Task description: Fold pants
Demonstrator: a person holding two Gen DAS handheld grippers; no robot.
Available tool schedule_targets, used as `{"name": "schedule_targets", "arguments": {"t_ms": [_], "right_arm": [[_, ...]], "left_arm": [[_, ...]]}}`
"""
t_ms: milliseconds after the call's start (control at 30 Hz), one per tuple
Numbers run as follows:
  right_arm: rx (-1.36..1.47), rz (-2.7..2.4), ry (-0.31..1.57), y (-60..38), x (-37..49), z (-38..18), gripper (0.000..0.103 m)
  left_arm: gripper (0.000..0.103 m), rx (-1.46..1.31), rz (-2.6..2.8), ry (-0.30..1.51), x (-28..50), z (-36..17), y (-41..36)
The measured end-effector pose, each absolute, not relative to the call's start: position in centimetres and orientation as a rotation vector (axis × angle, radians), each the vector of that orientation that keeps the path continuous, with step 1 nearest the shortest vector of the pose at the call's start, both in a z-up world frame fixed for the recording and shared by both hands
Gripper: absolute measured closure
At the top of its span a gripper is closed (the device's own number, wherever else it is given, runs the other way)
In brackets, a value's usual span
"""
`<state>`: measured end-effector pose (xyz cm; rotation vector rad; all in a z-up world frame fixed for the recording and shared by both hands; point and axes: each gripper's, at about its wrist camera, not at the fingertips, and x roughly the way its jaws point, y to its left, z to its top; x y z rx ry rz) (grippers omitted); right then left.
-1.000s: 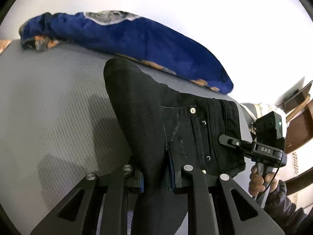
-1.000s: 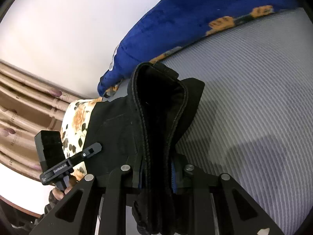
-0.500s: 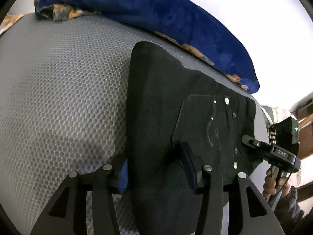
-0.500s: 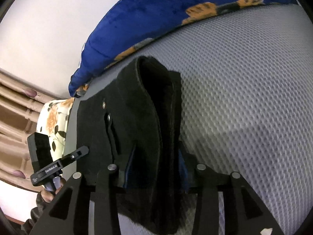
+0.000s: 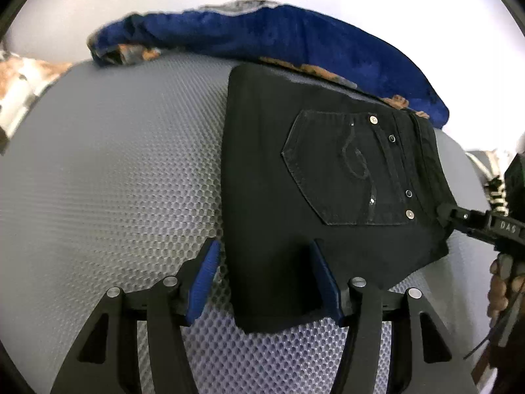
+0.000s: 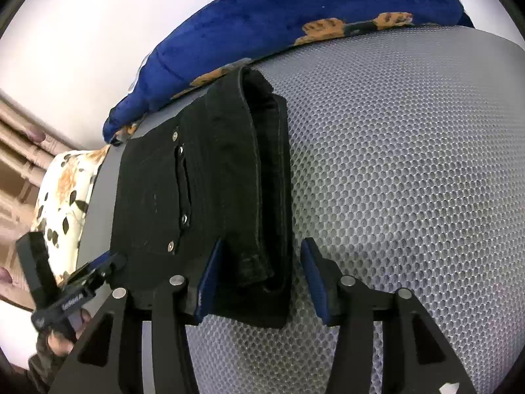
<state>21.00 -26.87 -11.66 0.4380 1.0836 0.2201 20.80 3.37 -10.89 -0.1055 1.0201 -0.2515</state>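
**Black pants lie folded on the grey mesh mat**

While both of your tongs stand parted, the folded black pants (image 5: 295, 177) lie flat on the grey mesh mat (image 5: 115, 164), just in front of the blue blanket (image 5: 295, 39) at its far edge. Your left gripper (image 5: 265, 279) has just been opening; its blue pads (image 5: 203, 279) straddle the pants' near corner without pressing it. Your right gripper (image 6: 259, 279) has also just been opening, its pads either side of the waistband end, clear of the cloth. Neither holds anything. The back pocket (image 5: 344, 170) faces up.
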Motion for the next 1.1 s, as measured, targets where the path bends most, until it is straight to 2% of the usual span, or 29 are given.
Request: {"name": "schedule_targets", "arguments": {"t_ms": [67,167,333,467,533,733,1100], "right_arm": [[0.368,0.200,1.052,-26.2,20.5,-10.4,0.057],[0.267,0.190,0.985,-25.1,19.0,-8.2,0.055],[0.145,0.165,0.920,-22.5,16.0,-5.7,0.041],[0.066,0.166,0.888,-20.5,13.3,-4.2,0.036],[0.064,0.167,0.873,-19.9,12.1,-3.7,0.029],[0.025,0.156,0.838,-18.2,9.6,-3.1,0.026],[0.028,0.152,0.837,-17.8,8.0,-3.4,0.024]], "left_arm": [[0.043,-0.066,-0.212,0.997,20.0,-10.0,3.0],[0.030,-0.004,-0.148,0.954,18.3,-8.7,2.6],[0.026,0.053,-0.110,0.925,15.5,-6.9,1.8],[0.024,0.063,-0.089,0.893,13.2,-5.5,1.6],[0.019,0.053,-0.072,0.872,12.2,-4.8,1.7],[0.014,0.062,-0.055,0.834,9.5,-3.5,1.4],[0.014,0.073,0.000,0.794,7.4,-3.0,1.6]]}}
